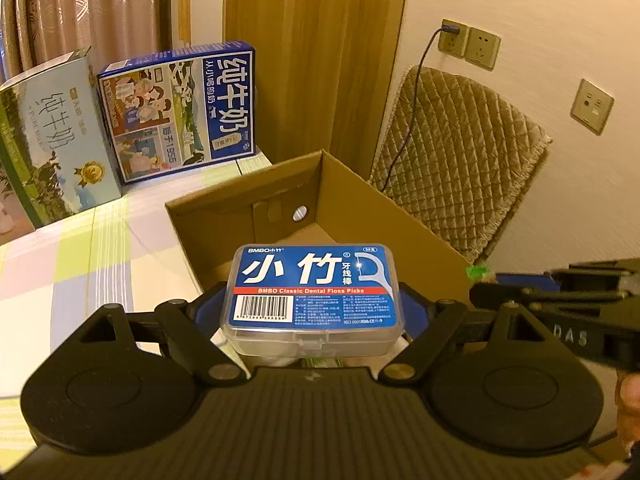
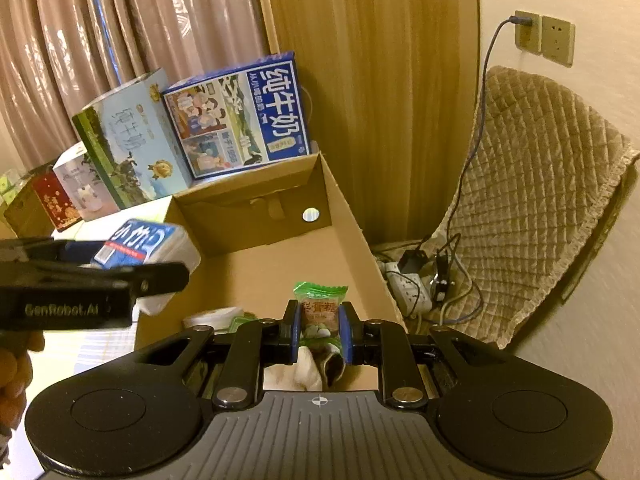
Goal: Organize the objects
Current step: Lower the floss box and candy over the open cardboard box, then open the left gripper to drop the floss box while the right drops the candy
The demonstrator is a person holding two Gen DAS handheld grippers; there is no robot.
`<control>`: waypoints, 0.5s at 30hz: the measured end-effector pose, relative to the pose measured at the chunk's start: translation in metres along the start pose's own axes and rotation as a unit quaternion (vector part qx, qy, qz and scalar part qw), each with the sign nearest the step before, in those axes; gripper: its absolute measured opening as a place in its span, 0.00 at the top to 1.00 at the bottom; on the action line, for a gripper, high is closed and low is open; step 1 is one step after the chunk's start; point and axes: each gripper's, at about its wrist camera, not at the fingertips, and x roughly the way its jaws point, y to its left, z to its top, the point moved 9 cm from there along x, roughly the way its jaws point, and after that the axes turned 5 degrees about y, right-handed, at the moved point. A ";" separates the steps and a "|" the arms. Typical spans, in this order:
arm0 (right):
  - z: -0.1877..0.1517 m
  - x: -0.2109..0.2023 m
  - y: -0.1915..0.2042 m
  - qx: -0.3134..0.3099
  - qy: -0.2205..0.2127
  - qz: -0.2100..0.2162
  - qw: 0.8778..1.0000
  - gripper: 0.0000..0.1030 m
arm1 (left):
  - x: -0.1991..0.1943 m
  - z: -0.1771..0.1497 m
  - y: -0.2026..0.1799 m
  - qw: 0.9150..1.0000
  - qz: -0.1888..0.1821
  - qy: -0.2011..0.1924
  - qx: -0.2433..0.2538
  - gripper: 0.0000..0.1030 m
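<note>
Two tools are loaded, each carrying one item to the open cardboard box (image 2: 280, 264). The left tool (image 1: 314, 312) has its blue pads spread wide and pressed against the ends of a clear dental floss pick box (image 1: 314, 296), held level, label up, over the near rim of the cardboard box. The right tool (image 2: 319, 330) is nearly closed, pinching a green-wrapped candy (image 2: 320, 300) upright above the box floor, where a few small items already lie. For a tidy drop, each item should probably be lowered well past the rim, over bare cardboard, before the pads let go. With the two tools close together, releasing one at a time looks safer. Two milk cartons (image 1: 176, 108) stand behind on the bench (image 1: 80, 264).
</note>
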 end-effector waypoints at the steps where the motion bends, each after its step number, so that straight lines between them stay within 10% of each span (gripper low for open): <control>1: 0.001 0.003 -0.001 0.001 0.001 0.000 1.000 0.84 | 0.004 0.003 0.001 1.000 -0.001 0.001 0.000 0.19; 15: -0.001 0.014 -0.003 0.007 0.008 -0.002 1.000 0.84 | 0.017 0.018 0.018 1.000 -0.006 -0.010 -0.023 0.12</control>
